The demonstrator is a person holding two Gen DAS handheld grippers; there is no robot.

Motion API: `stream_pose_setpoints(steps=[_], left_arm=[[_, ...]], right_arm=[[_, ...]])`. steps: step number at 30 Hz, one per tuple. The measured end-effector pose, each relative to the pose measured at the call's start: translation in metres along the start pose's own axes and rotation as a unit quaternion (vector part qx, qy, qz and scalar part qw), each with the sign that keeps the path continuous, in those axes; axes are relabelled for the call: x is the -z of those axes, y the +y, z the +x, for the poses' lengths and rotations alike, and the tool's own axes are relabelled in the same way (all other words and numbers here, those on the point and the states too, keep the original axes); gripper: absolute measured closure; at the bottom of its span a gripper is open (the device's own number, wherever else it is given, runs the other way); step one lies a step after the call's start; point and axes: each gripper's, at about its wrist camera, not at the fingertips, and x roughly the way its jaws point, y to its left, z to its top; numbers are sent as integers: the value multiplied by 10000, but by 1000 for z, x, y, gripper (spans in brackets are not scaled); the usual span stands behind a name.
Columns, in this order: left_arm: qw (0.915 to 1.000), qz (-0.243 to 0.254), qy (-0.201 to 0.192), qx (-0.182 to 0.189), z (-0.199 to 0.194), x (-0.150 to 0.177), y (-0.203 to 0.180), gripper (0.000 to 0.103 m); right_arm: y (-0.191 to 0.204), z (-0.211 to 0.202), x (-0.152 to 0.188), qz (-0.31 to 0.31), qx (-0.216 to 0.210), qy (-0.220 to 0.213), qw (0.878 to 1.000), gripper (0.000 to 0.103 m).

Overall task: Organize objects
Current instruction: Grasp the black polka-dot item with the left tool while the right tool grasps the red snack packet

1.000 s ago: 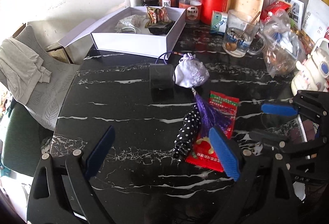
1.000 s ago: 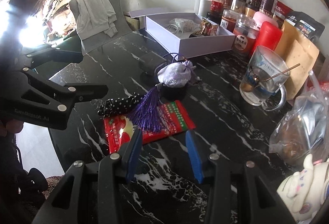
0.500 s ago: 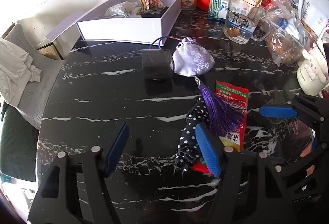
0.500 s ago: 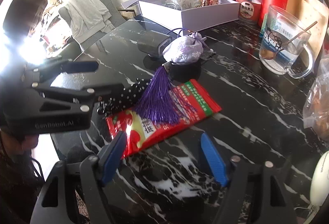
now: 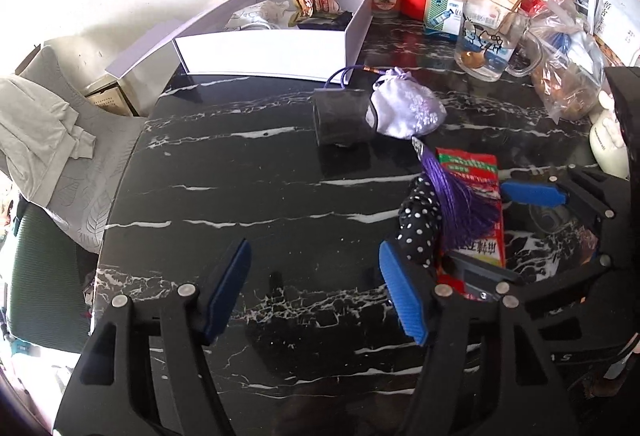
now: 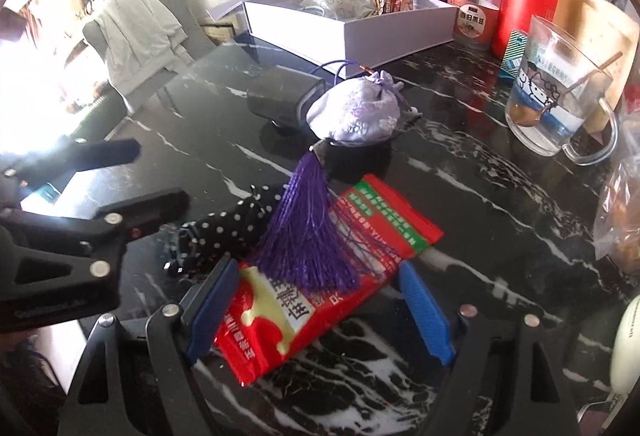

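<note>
Right claw (image 6: 316, 310) has just spread apart and dropped to straddle the red packet (image 6: 320, 284) flat on the counter (image 6: 500, 220), likely pre-grasp; left claw (image 5: 314, 292) narrowed, still apart, empty beside it.

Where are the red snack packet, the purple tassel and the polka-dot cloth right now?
red snack packet (image 6: 304, 320): right wrist view, on its printed front between the jaws.
purple tassel (image 6: 308, 236): right wrist view, on the fringe's middle.
polka-dot cloth (image 5: 418, 224): left wrist view, on its dotted middle.
</note>
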Motion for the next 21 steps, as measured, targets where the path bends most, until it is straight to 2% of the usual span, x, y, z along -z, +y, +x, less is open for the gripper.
stream_pose_setpoints(steps=[1,9,14,17,19,20,21], left_arm=[[10000,-15,-3,14,0,0,1,38],[9994,149,-65,312,1,-3,-13,37],[9981,192,51,583,9,-4,-25,37],[9982,163,136,555,15,-3,-29,38],[9981,132,249,548,19,-2,-30,53],[9976,100,287,623,21,-1,-29,65],[9972,67,302,680,22,0,-29,68]], right_arm=[[-1,2,0,56,-32,6,10000,17],[3,-1,8,-399,-48,68,9992,16],[-13,-10,21,-514,-84,99,9986,16],[-26,-16,27,-437,-33,156,9989,16],[-34,-19,29,-319,-6,174,9993,16],[-37,-20,29,-259,-40,164,9995,16],[-39,-21,30,-174,-82,155,9997,16]])
